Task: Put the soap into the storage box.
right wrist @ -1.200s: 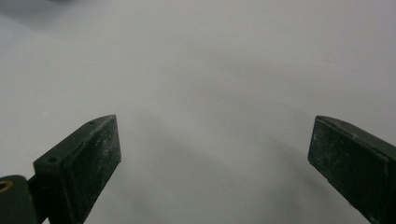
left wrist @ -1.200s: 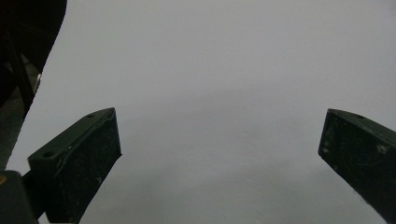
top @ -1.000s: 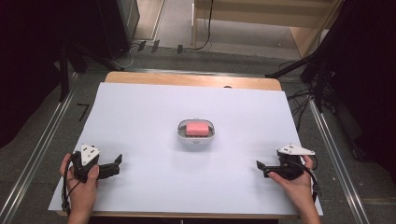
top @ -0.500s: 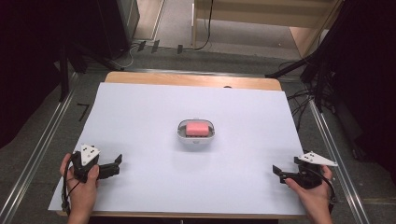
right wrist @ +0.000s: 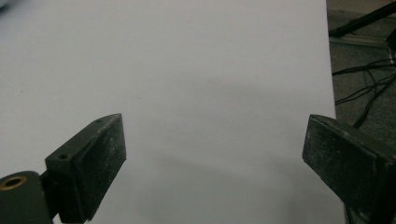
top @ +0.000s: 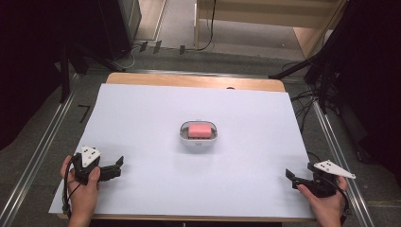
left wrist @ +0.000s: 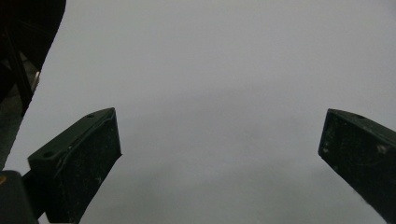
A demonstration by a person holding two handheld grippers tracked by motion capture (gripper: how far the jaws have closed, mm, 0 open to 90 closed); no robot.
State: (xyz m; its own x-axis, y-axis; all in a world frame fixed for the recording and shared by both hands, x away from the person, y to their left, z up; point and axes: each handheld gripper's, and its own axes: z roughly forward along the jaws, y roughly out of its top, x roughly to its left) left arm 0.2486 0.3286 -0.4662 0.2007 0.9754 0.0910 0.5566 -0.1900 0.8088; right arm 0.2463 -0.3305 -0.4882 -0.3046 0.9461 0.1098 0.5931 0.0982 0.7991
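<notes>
Basically unstarted: left hand-held gripper and right hand-held gripper, jaws spread though the right's just narrowed, empty; pink block, maybe soap, untouched in white dish mid-desk.

Left hand at near left, holds left gripper level, pointing right, jaws wide apart, nothing between. Right hand at near right corner, right gripper points left, jaws just been closing slightly, wide apart, nothing between.
</notes>
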